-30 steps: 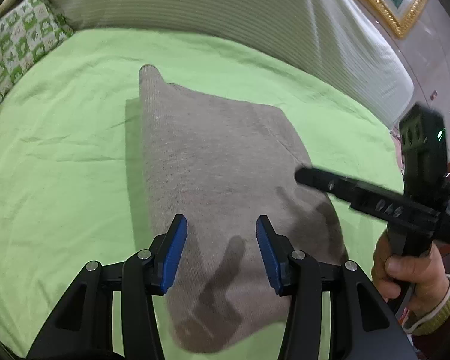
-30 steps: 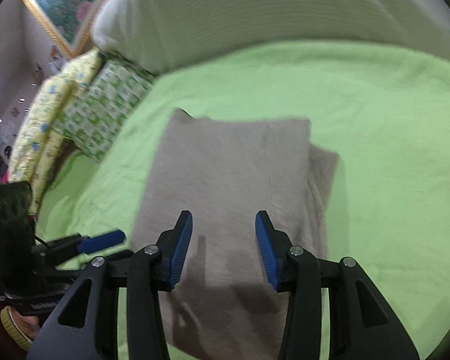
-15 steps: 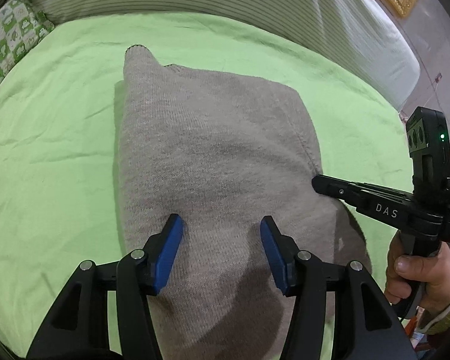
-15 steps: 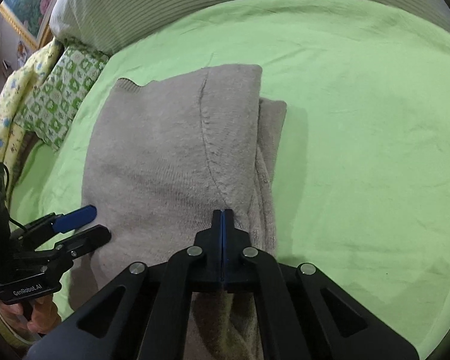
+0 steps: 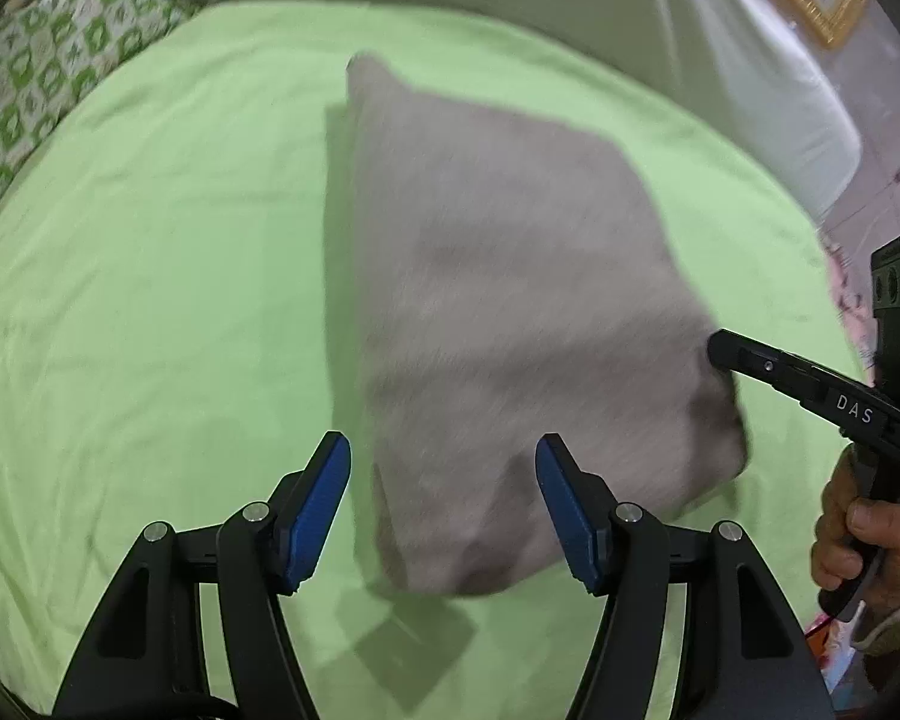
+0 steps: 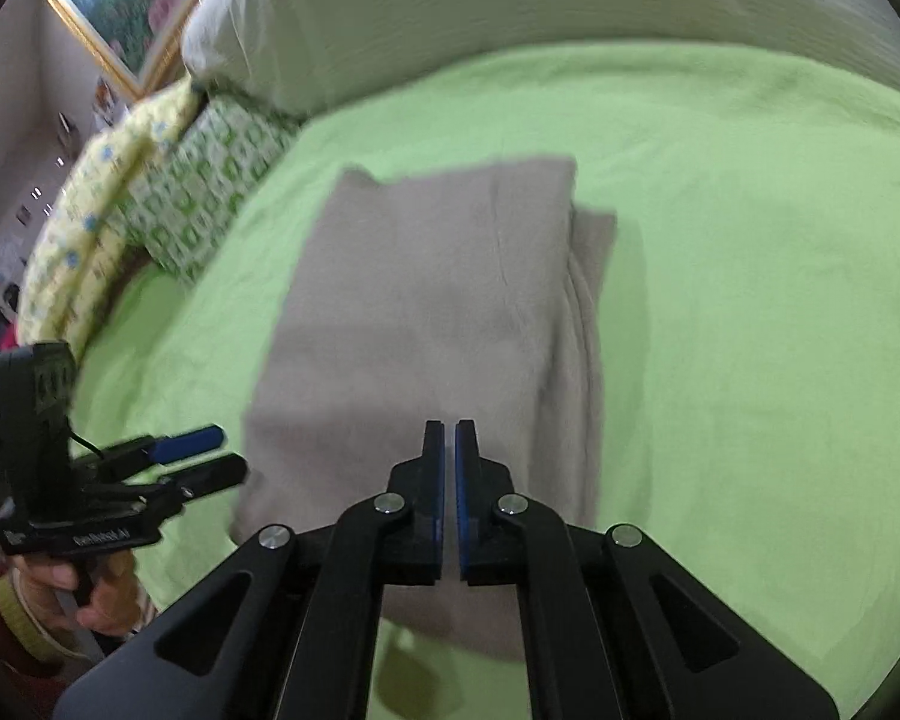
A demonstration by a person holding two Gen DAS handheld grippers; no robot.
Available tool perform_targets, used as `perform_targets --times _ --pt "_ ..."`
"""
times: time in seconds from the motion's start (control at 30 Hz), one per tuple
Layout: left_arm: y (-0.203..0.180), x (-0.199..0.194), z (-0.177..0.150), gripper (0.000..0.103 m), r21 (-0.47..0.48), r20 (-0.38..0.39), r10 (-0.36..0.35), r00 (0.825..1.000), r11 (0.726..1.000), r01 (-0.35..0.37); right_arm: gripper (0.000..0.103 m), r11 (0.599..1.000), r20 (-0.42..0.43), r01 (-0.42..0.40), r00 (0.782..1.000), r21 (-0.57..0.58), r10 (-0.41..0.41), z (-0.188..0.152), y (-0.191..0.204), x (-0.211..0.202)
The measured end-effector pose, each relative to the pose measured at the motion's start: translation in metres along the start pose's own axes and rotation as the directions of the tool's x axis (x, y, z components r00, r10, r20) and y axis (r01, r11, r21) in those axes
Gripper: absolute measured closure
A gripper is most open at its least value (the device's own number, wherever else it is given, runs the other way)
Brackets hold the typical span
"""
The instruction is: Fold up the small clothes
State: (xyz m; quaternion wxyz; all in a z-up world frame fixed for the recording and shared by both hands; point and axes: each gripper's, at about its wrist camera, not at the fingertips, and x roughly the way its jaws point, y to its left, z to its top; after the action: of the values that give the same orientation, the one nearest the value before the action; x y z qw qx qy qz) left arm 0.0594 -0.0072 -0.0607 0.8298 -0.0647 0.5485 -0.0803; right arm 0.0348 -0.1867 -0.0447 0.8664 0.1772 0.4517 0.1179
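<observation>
Since prev frame L gripper (image 5: 444, 501) jaws have been widening, nothing between; R gripper (image 6: 449, 438) clamped empty (pressing fold flat?) over grey garment (image 5: 510, 300).

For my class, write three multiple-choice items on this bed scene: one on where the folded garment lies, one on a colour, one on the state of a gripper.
1. The grey garment lies on
A the green sheet
B a pillow
C the floor

2. The gripper pads are
A red
B blue
C yellow

3. The right gripper is
A wide open
B holding a pillow
C shut

Key: 1 A, green sheet shows all around it. 2 B, both pads show blue. 3 C, its pads almost meet with nothing between.
</observation>
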Motion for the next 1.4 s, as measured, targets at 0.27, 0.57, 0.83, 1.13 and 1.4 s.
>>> perform_targets --times 0.27,0.57,0.83,1.13,1.4 --pt "-0.006 0.006 -0.009 0.038 0.024 -0.018 0.046 0.999 0.999 -0.046 0.099 0.999 -0.006 0.022 1.0 0.043 -0.021 -0.011 -0.005 0.005" --pt "-0.007 -0.018 -0.017 0.037 0.039 0.016 0.054 0.998 0.998 -0.054 0.098 1.0 0.027 0.009 1.0 0.027 -0.01 -0.022 0.013 -0.022" --pt "-0.012 -0.042 -0.024 0.033 0.069 0.076 0.087 0.993 0.993 -0.092 0.098 0.999 0.0 0.022 1.0 0.039 -0.022 -0.045 0.021 -0.022" --pt "-0.014 -0.062 -0.029 0.03 0.088 0.157 0.14 0.978 0.984 -0.155 0.064 0.999 0.02 0.027 0.999 0.025 -0.027 -0.059 0.031 -0.038" --pt "-0.02 -0.072 -0.031 0.026 0.079 0.21 0.184 0.96 0.976 -0.204 0.057 1.0 0.067 0.027 0.997 0.013 -0.028 -0.043 0.034 -0.047"
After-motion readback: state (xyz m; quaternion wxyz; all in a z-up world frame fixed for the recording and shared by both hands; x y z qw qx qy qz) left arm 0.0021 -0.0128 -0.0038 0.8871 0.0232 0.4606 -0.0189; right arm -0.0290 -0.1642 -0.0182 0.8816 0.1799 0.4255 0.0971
